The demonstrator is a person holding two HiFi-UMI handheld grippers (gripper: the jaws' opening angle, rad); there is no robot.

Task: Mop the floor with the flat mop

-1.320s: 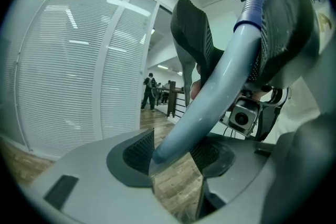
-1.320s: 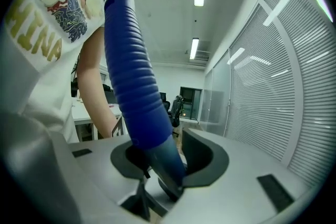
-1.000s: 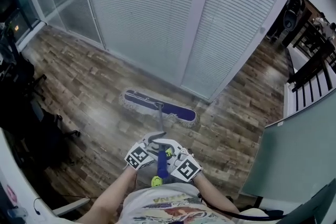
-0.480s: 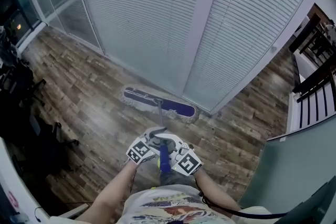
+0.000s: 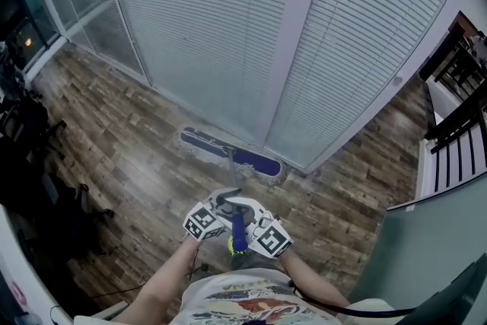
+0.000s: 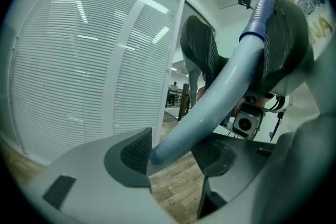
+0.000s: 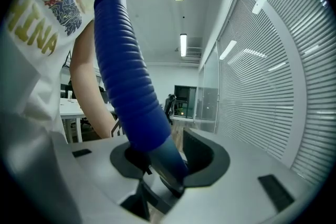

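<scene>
The flat mop's blue head [image 5: 230,152] with its white fringe lies on the wood floor at the foot of the blind-covered glass wall. Its pale pole [image 5: 231,173] rises toward me. My left gripper [image 5: 215,211] grips the pole [image 6: 220,86], which crosses between the ribbed pads [image 6: 134,150]. Just behind it, my right gripper [image 5: 253,224] holds the blue ribbed handle [image 7: 126,76], which runs down between its pads [image 7: 202,157]. Both pairs of jaws are opening slightly, with the mop still between them. In the gripper views, my left gripper [image 6: 173,152] and my right gripper [image 7: 170,157] each straddle the shaft.
The glass wall with blinds [image 5: 228,27] runs right behind the mop head. Dark office chairs [image 5: 30,164] crowd the left side. A black railing [image 5: 456,110] and a grey partition [image 5: 426,240] stand at the right. Brown wood floor [image 5: 129,141] stretches to the left.
Both grippers and the mop slid forward; the mop head now sits right at the foot of the glass wall. The yellow tip of the handle has moved away from my body.
</scene>
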